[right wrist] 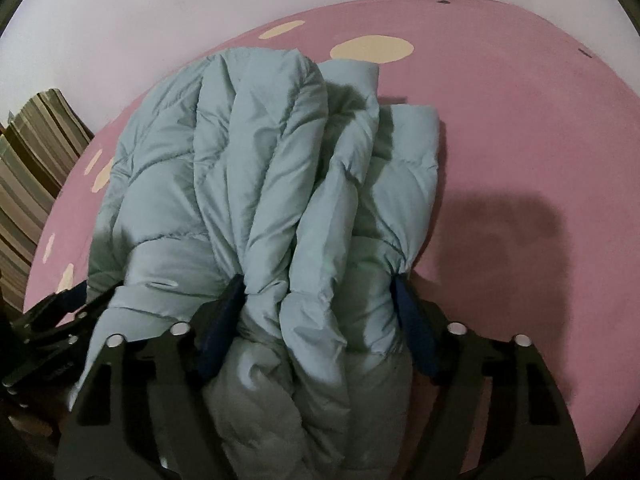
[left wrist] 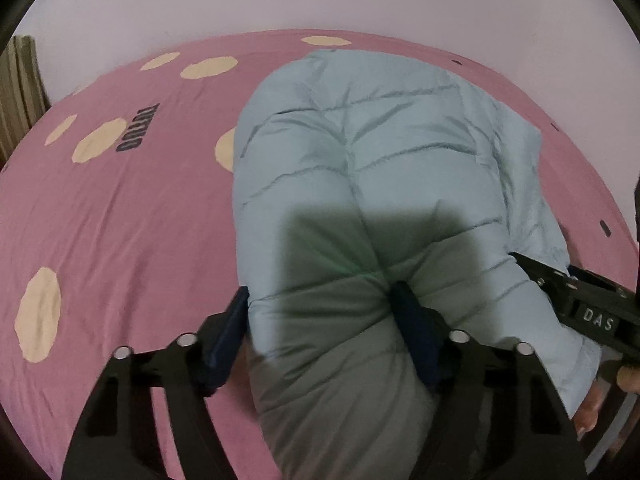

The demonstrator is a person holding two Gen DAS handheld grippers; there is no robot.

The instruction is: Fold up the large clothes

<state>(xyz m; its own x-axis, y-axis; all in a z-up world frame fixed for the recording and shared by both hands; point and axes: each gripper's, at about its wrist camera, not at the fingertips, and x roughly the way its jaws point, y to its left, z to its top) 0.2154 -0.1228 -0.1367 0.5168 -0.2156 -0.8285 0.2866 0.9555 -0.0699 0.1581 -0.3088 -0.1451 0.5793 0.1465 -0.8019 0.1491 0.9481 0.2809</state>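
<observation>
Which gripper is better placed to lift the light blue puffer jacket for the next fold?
Probably the right gripper: it clamps bunched layers of the light blue puffer jacket. The left gripper straddles one smooth edge.

A bed (left wrist: pixel 120 220) with a pink sheet fills most of both views. The sheet has cream round spots and dark letters at the upper left of the left view. A light blue padded jacket (left wrist: pixel 360 152) lies on it, bunched in folds, in the centre.
</observation>
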